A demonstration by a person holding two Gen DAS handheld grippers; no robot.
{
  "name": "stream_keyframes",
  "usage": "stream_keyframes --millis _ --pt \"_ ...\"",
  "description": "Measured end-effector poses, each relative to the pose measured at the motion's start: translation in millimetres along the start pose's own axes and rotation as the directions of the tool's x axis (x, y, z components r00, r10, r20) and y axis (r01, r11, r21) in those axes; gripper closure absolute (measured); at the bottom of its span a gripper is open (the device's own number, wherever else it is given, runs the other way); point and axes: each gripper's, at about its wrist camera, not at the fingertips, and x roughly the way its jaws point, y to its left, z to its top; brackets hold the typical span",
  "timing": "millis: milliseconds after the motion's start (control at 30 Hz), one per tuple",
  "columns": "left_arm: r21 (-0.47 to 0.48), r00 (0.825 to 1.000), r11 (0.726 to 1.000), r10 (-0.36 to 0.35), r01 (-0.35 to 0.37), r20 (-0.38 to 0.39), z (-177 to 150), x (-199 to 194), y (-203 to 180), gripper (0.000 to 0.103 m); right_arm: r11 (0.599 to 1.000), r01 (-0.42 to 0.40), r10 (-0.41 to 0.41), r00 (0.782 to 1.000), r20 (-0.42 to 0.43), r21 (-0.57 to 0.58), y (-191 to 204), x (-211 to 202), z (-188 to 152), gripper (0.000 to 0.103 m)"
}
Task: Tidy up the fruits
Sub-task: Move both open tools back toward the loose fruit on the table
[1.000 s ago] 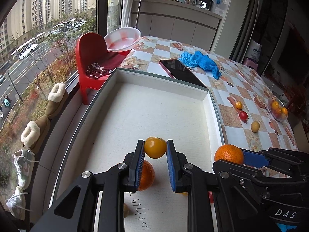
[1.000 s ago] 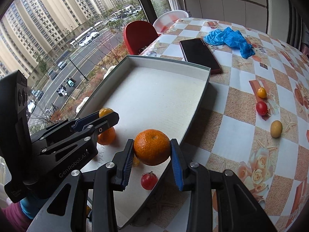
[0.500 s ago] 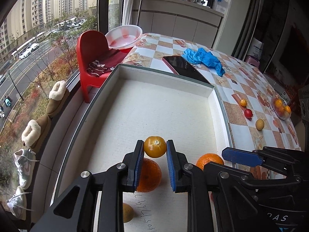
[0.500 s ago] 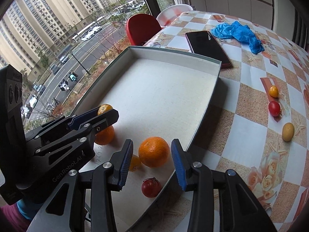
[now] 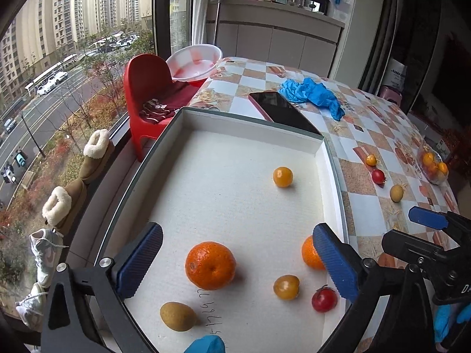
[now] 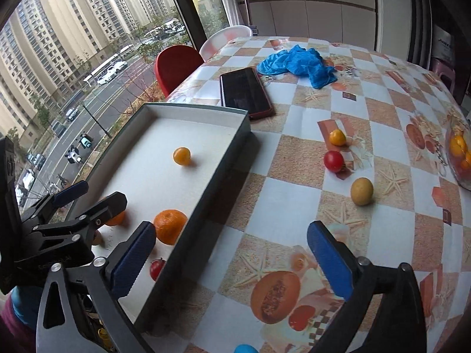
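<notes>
A white-lined box [image 5: 253, 123] holds several fruits: a large orange [image 5: 210, 265], a second orange [image 5: 308, 252] by the right wall, a small yellow-orange fruit [image 5: 283, 177] farther in, another [image 5: 286, 287], a red tomato [image 5: 324, 299] and a brownish fruit [image 5: 177, 316]. My left gripper [image 5: 235, 260] is open and empty above the box's near end. My right gripper [image 6: 229, 261] is open and empty over the tablecloth beside the box [image 6: 235, 135]. On the table lie a small orange fruit [image 6: 337, 137], a red tomato [image 6: 333, 161] and a yellow fruit [image 6: 361, 191].
A dark phone [image 6: 244, 92] and a blue crumpled glove [image 6: 297, 63] lie beyond the box. A glass bowl of oranges [image 6: 459, 153] stands at the right edge. A red chair [image 5: 147, 88] with a white basin [image 5: 194, 64] stands by the window.
Both grippers opened and pulled back. The small yellow-orange fruit left my left gripper and lies deeper in the box. The orange from my right gripper lies in the box by its right wall.
</notes>
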Motion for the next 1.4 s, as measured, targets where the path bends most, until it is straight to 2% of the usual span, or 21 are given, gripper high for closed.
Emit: stream_keyframes --millis 267,433,933,1233,1400 --pt "0.09 0.995 0.991 -0.1 0.102 -0.028 4 -10 -54 0.001 0.984 0.163 -0.159 0.985 -0.064 0.066 -68 -3 -22 0.0" --pt "0.143 0.993 0.983 -0.109 0.115 -0.051 1 -11 -84 0.001 0.969 0.234 -0.226 0.969 -0.101 0.081 -94 1 -32 0.0" --pt "0.177 0.994 0.982 -0.043 0.061 -0.103 -1 -3 -107 0.001 0.962 0.272 -0.269 0.959 -0.085 0.031 -95 10 -37 0.0" --pt "0.167 0.993 0.984 -0.041 0.059 -0.111 0 1 -106 0.001 0.961 0.275 -0.274 0.961 -0.044 0.038 -98 7 -42 0.0" --pt "0.163 0.992 0.985 -0.046 0.065 -0.12 0 2 -106 0.001 0.959 0.28 -0.277 0.959 -0.056 0.045 -99 8 -40 0.0"
